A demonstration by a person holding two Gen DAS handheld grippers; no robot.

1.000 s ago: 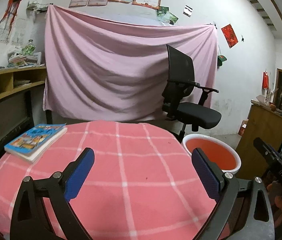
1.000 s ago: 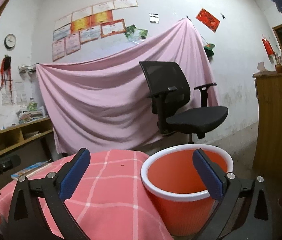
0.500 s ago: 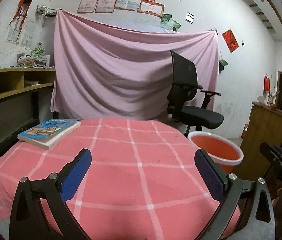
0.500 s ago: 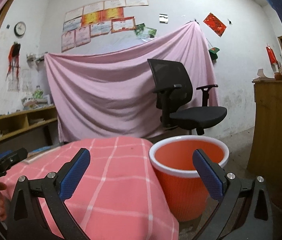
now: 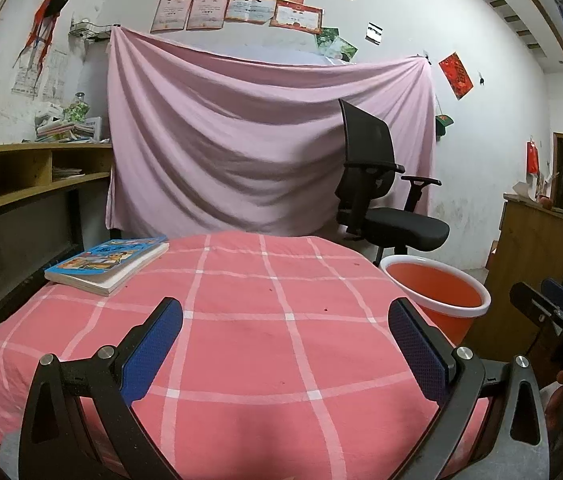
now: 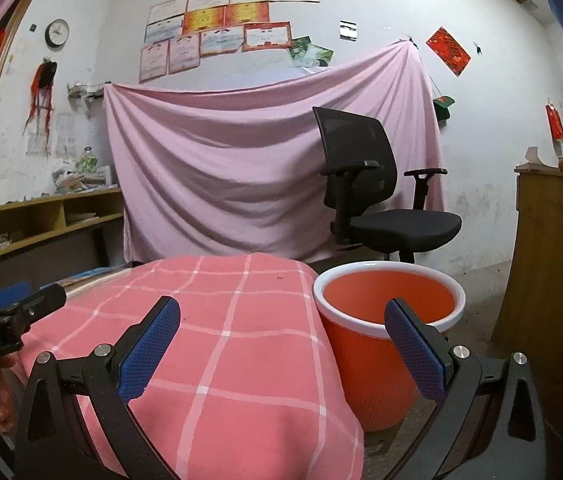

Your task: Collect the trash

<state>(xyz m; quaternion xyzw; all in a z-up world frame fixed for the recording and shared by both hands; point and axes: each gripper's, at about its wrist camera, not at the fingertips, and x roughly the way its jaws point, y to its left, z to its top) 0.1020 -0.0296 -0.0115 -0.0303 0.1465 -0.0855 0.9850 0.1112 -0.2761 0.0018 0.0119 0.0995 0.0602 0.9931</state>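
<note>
Above the table (image 5: 281, 344), both grippers (image 5: 285, 340) (image 6: 281, 338) seemingly level, fingers spread.

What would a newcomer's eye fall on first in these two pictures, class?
First, the red checked tablecloth filling the foreground, with a book on its far left corner. Next, the orange bin standing beside the table on the right, and the pink sheet hung on the wall behind a black chair.
</note>
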